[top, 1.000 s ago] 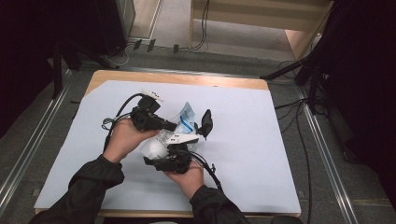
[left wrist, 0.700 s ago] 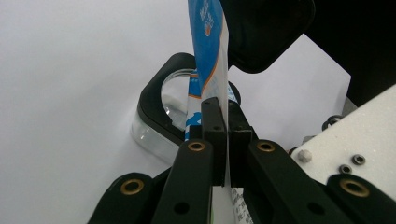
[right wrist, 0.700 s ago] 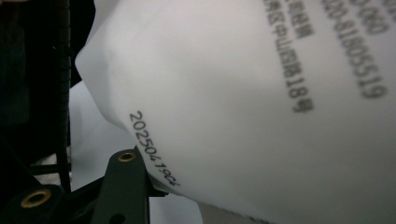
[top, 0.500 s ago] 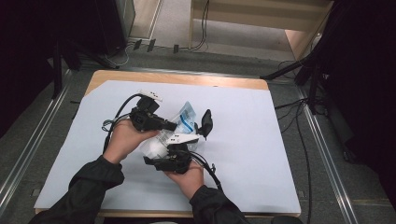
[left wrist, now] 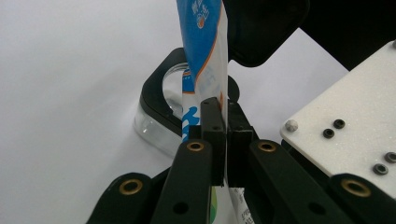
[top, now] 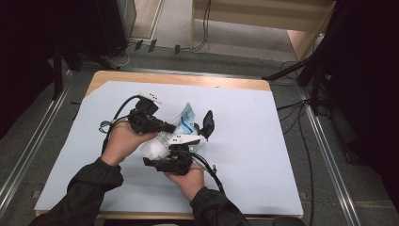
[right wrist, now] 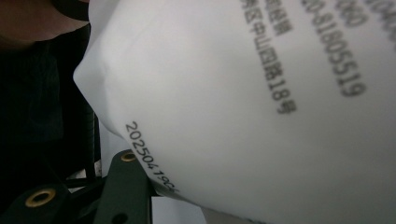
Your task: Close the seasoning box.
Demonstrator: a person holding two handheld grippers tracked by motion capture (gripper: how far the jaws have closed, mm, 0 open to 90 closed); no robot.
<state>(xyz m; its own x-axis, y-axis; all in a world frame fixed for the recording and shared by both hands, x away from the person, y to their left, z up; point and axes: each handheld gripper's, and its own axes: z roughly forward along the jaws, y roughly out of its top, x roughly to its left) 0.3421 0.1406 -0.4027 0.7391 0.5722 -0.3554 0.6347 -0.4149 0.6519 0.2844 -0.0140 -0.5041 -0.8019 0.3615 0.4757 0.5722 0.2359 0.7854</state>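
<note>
A white pouch with blue and orange print [top: 184, 120] is held up over the middle of the table between both hands. My left gripper [top: 167, 126] is shut on the pouch's thin printed edge [left wrist: 204, 56], with the pads [left wrist: 212, 135] pinching it flat. My right gripper [top: 151, 158] comes in from below and grips the pouch's bulging white body [right wrist: 243, 107], which carries black printed text and a date code. One of its jaws lies against the pouch at the lower left. Under the pouch stands a clear container with a black rim [left wrist: 156, 109], its black lid [top: 207, 123] tipped up.
A pale blue mat [top: 263, 155] covers the wooden table [top: 188, 79]. Cables trail from both grippers across the mat near the person's hands. Dark stands and cables line the floor to the right and the back.
</note>
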